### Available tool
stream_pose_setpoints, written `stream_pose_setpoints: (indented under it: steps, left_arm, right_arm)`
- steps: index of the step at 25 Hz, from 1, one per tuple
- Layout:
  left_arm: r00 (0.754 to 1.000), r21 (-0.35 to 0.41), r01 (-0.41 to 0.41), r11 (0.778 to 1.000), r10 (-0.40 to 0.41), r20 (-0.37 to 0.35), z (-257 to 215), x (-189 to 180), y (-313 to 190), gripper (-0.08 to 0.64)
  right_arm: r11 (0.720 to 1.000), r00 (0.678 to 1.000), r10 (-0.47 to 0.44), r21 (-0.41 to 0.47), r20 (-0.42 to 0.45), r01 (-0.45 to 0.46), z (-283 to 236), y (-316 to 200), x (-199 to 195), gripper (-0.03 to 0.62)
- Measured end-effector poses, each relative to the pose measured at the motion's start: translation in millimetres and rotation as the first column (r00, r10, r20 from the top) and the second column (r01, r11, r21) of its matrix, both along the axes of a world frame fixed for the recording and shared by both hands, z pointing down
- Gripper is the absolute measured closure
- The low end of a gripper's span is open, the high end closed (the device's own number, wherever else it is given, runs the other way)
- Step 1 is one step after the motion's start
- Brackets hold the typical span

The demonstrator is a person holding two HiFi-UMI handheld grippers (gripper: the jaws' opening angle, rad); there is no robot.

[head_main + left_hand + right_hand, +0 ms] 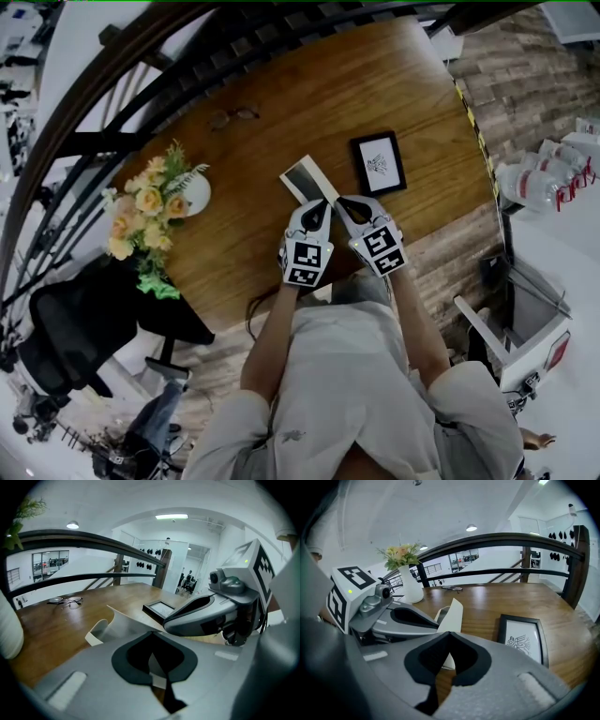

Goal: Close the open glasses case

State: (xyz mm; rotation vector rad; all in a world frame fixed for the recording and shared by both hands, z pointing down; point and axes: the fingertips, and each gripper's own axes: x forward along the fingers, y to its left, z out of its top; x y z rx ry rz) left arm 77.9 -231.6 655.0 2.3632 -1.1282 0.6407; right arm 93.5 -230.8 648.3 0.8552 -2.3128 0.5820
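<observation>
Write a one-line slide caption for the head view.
Left gripper and right gripper poised at the near end of the open glasses case on a wooden table.

The person's left grey two-jaw tool (317, 206) and the matching right tool (350, 203) are held close side by side, tips angled in toward each other. Each tool's jaws meet at the tips. The bare left forearm (267, 339) and right forearm (418, 323) reach forward, elbows bent outward.
</observation>
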Motion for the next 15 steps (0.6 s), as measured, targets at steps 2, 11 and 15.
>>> stream_pose_setpoints:
  steps: [2, 11, 15]
  left_arm:
    - [1.0, -0.002, 0.0, 1.0, 0.0, -0.001, 0.7, -0.8, 1.5, 0.541]
    - [1.0, -0.013, 0.0, 1.0, 0.0, -0.004, 2.4, -5.7, 7.6, 0.541]
    - [1.0, -0.021, 0.008, 1.0, -0.008, -0.003, 3.8, -9.1, 10.5, 0.541]
  right_arm:
    - [1.0, 1.0, 0.001, 0.0, 0.0, -0.001, -0.3, 1.2, -1.3, 0.589]
    - [1.0, 1.0, -0.005, 0.006, -0.005, 0.005, 0.0, 6.6, -6.3, 0.589]
    - [1.0, 1.0, -0.012, -0.001, -0.01, 0.012, 1.6, 10.7, -8.1, 0.589]
